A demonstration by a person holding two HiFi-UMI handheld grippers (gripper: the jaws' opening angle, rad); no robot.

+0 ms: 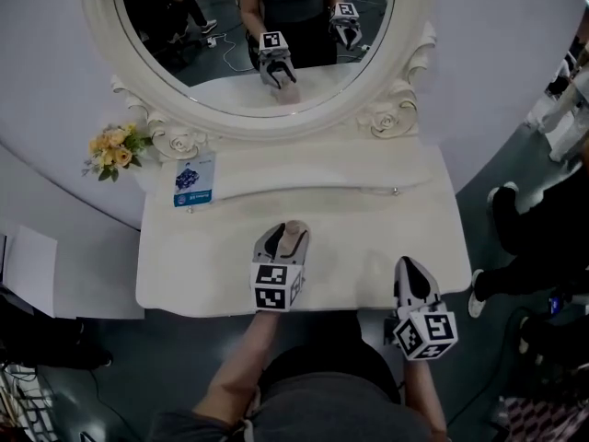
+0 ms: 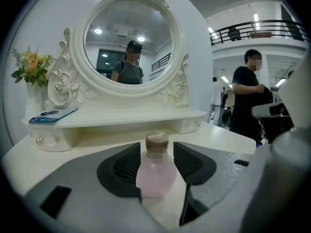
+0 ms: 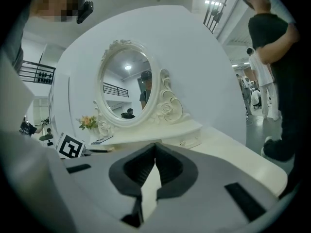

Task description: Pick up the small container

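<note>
The big round mirror stands ahead of both tools. The white counter lies under them. The left tool has its jaws wide apart. The small pink container stands on the counter right between those jaws, and they do not squeeze it. The right tool, off to the left tool's right, has its jaws together with nothing in them.
</note>
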